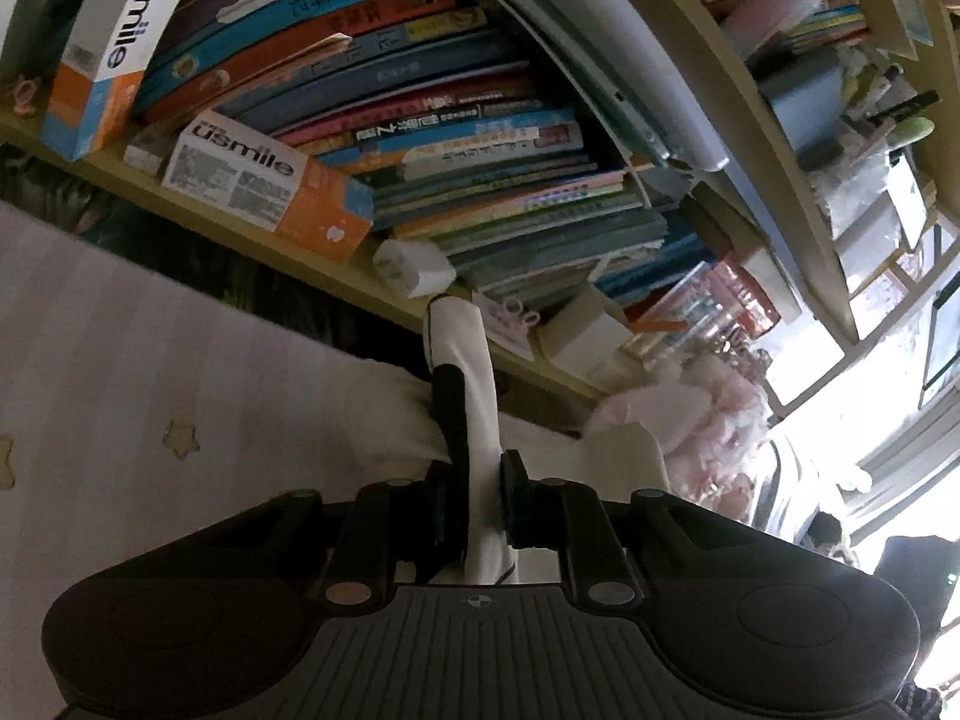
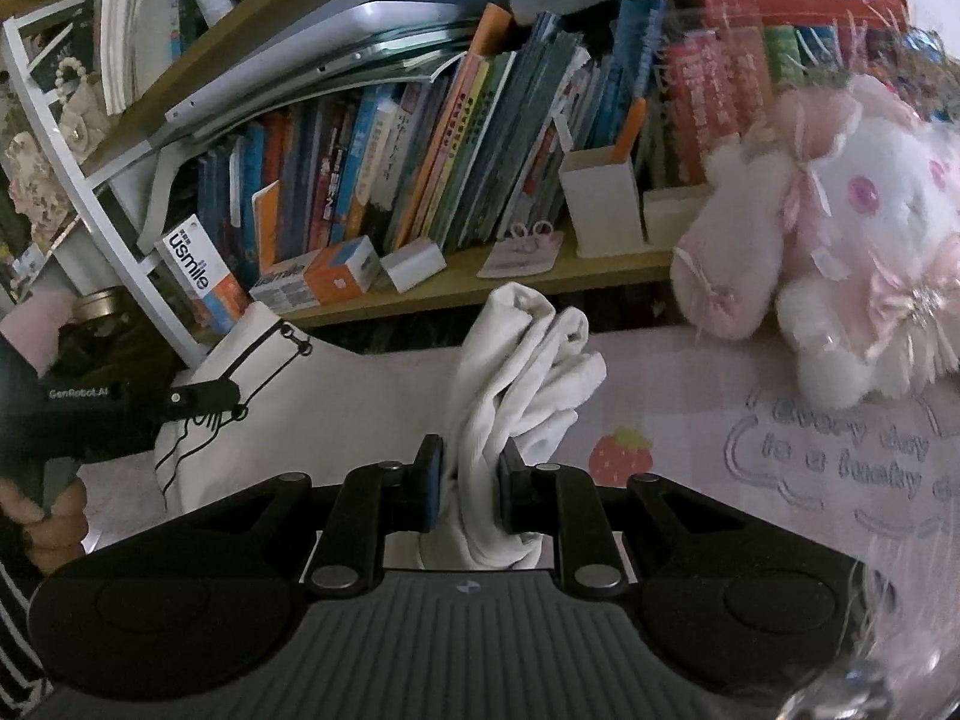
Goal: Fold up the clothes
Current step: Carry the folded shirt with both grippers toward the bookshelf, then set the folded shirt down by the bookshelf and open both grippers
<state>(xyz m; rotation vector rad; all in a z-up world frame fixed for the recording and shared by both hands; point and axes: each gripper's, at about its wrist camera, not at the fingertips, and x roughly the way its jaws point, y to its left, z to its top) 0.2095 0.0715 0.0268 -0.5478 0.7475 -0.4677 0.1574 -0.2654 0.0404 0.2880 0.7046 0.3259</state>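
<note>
A white garment [image 2: 336, 402] with a black line print hangs stretched between my two grippers above the pink bed cover [image 2: 690, 420]. In the left wrist view my left gripper [image 1: 480, 498] is shut on a narrow fold of the white garment [image 1: 474, 396] with black trim, which stands up between the pads. The right gripper [image 2: 471, 480] is shut on a bunched white edge of the cloth [image 2: 528, 372]. The right wrist view also catches the left gripper [image 2: 204, 397] at the left edge, pinching the printed part, with a person's hand [image 2: 36, 516] behind it.
A low wooden shelf [image 2: 540, 282] packed with books [image 2: 420, 180] runs along the far side of the bed. On it stand usmile boxes [image 1: 240, 174] and a white pen holder [image 2: 600, 204]. A pink and white plush toy [image 2: 840, 252] lies on the bed cover at right.
</note>
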